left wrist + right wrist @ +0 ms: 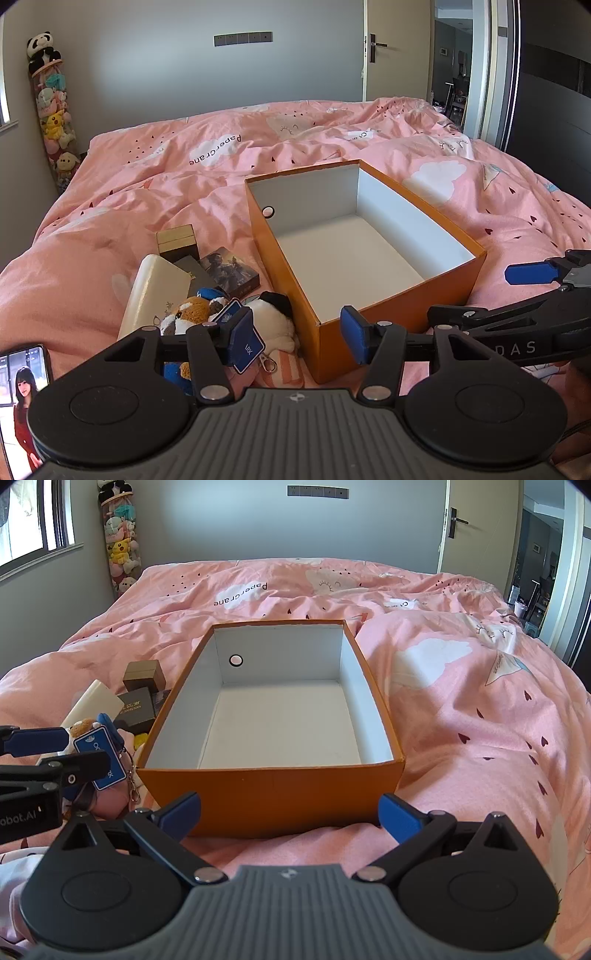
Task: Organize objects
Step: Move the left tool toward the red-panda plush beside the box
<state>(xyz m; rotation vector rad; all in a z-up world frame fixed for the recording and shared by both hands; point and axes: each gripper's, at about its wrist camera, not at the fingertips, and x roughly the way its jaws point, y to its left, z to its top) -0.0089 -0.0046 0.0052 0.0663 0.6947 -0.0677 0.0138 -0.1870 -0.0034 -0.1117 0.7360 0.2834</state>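
One orange box [271,801], two plush toys [192,312] (partly hidden), three small boxes [175,238]

A bed [461,686] with a rumpled pink duvet carried everything. An open orange box [273,797] sat mid-bed; just left of it lay a cream case [155,291], small boxes [176,240], plush toys [273,317] and a phone [22,398].
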